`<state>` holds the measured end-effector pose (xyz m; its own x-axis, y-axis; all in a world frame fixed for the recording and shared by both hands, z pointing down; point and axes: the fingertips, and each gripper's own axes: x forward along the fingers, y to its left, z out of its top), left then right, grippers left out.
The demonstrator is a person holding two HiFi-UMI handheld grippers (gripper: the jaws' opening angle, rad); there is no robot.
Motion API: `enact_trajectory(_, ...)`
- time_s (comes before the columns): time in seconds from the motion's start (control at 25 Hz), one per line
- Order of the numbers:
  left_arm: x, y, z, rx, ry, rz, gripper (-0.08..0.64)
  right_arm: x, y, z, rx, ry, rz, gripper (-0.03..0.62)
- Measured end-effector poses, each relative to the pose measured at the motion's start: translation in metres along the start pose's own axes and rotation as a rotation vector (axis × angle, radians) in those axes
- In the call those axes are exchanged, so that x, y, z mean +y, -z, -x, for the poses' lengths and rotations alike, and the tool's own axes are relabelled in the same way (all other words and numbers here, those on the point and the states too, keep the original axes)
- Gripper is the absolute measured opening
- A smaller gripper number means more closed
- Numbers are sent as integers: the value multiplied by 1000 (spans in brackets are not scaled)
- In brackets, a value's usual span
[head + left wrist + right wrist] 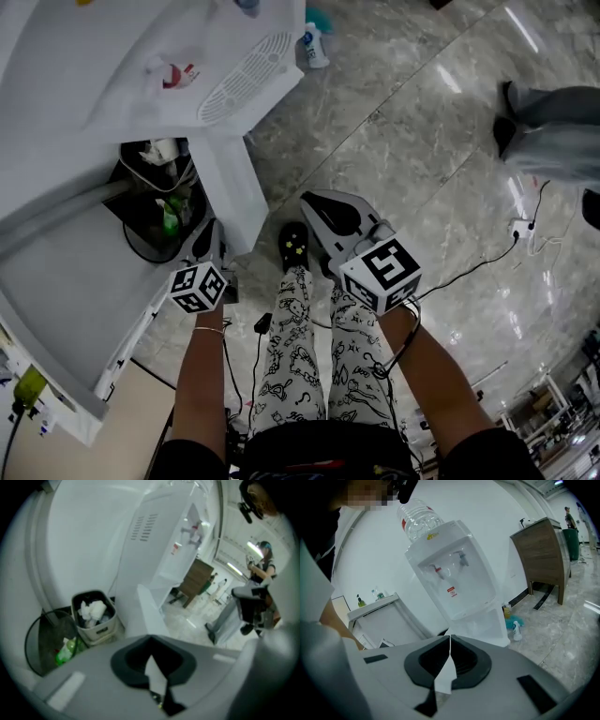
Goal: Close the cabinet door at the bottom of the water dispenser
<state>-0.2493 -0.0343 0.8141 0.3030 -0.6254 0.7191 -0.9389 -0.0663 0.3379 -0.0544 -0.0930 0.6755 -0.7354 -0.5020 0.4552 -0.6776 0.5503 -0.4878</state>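
Observation:
The white water dispenser point(141, 56) stands at the upper left, a clear bottle point(417, 517) on top. Its bottom cabinet door point(234, 187) stands swung out as a white panel, seen edge-on in the left gripper view point(147, 611). My left gripper point(210, 234) is shut and holds nothing; its tips point(150, 640) sit just short of the door's edge, and I cannot tell if they touch. My right gripper point(323, 214) is also shut and empty, to the right of the door, and points at the dispenser front point(457, 581).
A small bin of tissues point(93, 616) and a black wire basket point(49, 644) with a green bottle stand left of the door. A white cabinet point(75, 300) fills the left. A spray bottle point(314, 45), floor cables point(487, 262), another person's feet point(544, 122) and my slipper point(293, 244).

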Motion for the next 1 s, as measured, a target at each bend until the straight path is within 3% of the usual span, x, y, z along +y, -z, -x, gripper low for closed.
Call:
enact_trajectory(0.24, -66, -3, -33, 13, 130, 40, -2, -29, -6, 19, -32, 62, -41, 17)
enact_trajectory(0.52, -126, -29, -83, 29, 218, -47, -2, -61, -12, 42, -73, 118, -88, 17)
enact_trajectory(1.0, -168, -90, -157, -47, 216, -94, -2, -108, -29, 51, -139, 149, -105, 17)
